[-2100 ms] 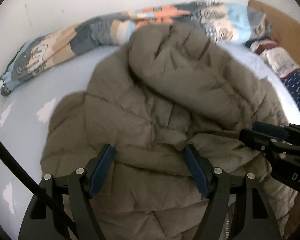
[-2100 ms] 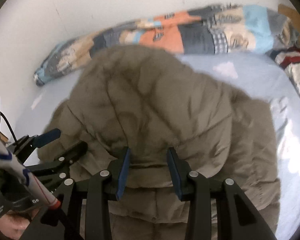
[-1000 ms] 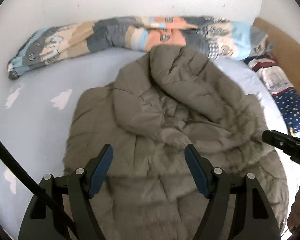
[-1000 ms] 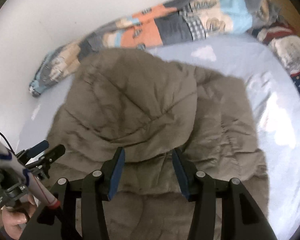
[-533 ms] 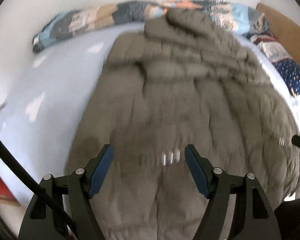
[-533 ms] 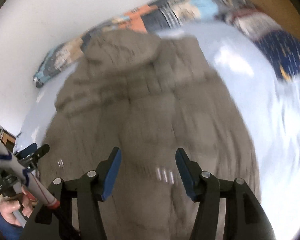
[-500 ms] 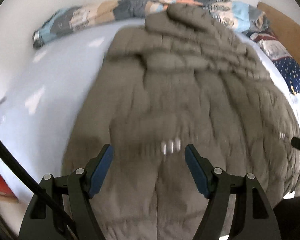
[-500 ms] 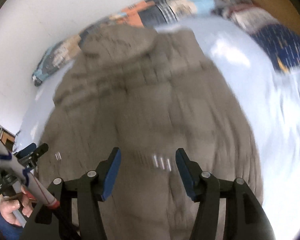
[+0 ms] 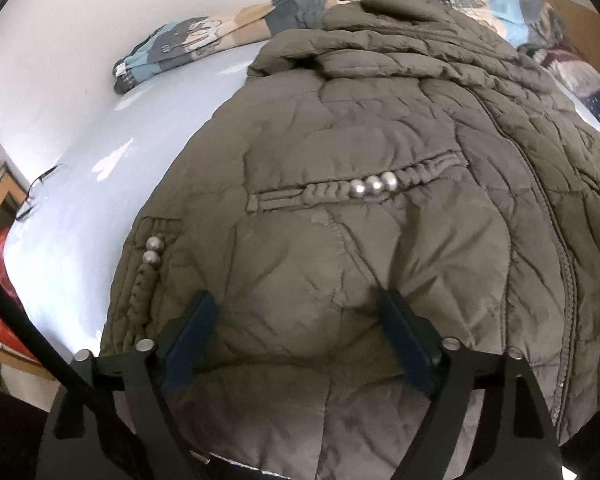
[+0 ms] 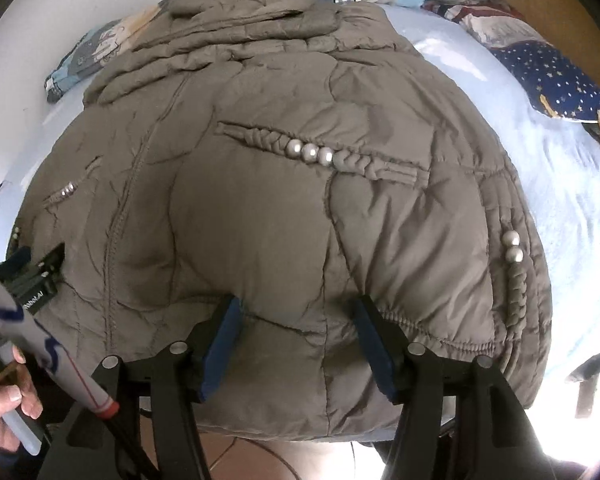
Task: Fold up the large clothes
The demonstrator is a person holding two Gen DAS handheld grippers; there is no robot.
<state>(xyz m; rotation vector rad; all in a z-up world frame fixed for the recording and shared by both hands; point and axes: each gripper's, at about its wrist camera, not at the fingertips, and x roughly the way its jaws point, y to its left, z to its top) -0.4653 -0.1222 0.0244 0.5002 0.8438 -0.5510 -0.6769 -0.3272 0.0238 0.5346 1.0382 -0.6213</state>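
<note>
Across the bed [image 9: 80,184], near its front edge, olive quilted coat [image 9: 360,220] lies spread; left gripper [image 9: 300,320] and right gripper [image 10: 296,320] jaws spread wide, pressing into its hem.

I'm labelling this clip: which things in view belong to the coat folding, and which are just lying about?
Job:
- quilted coat
- left hand-held gripper, open
- right hand-held gripper, open

Lying about:
- patchwork blanket
- starry pillow
- bed sheet
</note>
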